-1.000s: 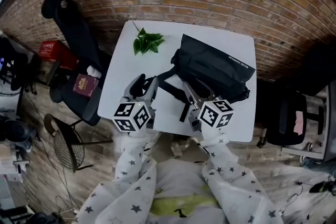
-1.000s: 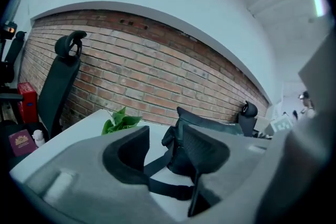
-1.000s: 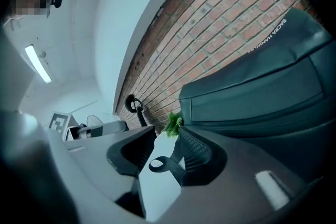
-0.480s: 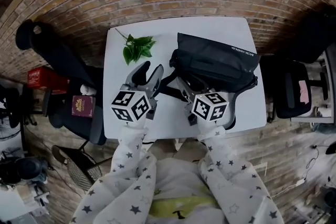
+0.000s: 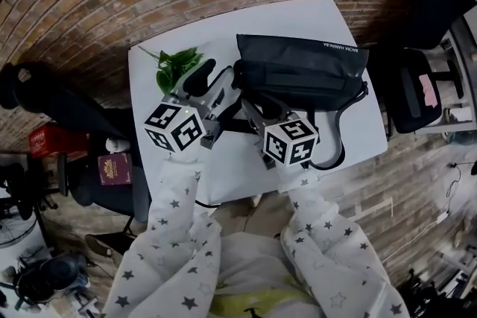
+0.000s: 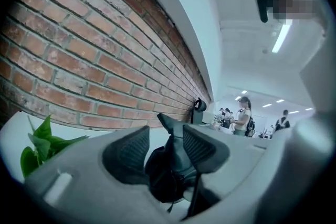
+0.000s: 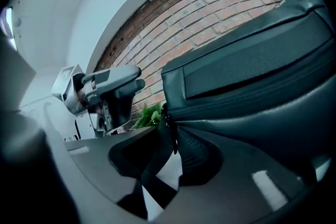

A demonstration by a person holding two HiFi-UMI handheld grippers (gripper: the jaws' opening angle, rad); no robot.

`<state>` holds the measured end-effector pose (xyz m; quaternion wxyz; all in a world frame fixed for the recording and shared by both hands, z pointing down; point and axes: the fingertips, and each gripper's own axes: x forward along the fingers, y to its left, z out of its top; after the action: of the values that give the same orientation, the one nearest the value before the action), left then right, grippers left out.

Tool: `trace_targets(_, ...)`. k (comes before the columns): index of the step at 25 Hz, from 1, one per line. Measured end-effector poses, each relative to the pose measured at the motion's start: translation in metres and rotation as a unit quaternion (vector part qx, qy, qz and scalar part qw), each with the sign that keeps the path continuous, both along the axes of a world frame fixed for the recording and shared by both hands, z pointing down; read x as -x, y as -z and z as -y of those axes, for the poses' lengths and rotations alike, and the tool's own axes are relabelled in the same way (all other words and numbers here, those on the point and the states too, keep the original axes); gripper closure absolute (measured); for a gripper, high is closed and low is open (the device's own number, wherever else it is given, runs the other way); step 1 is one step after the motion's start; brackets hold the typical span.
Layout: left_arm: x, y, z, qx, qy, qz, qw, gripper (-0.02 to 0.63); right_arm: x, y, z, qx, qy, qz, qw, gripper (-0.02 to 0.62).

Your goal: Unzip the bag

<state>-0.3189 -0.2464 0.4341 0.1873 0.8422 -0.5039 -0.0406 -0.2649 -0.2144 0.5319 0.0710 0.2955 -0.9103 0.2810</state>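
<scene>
Bag is laid on worktop. Left hand-held gripper is held open around its end; jaws of right hand-held gripper have just been closing, strap between, unclamped.

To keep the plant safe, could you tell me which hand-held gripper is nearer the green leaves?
Left. The left hand-held gripper is beside the green leaves; the right hand-held gripper is farther, at the black bag.

**One view from above, two from table height**

The head view looks steeply down on the white table from well above. Both gripper views sit low and close, nearly level, facing the brick wall — all three share the black bag (and the green sprig).
</scene>
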Motion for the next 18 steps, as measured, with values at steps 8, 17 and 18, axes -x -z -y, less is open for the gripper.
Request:
trace_targets(8, -0.021, -0.002, 0.022, -0.006, -0.075, -0.033, 0.9966, 0.412, -0.003, 0.001, 0.001, -0.021, -0.029, -0.028, 0.999, 0.499)
trace_targets(17, -0.037, -0.005, 0.040, 0.002, -0.121, -0.051, 0.9914, 0.389, -0.008, -0.001, 0.006, -0.031, -0.062, -0.051, 0.996, 0.537)
trace_targets(18, -0.039, -0.005, 0.040, 0.004, -0.126, -0.051, 0.9907, 0.389, -0.007, -0.002, 0.006, -0.033, -0.063, -0.055, 0.996, 0.537)
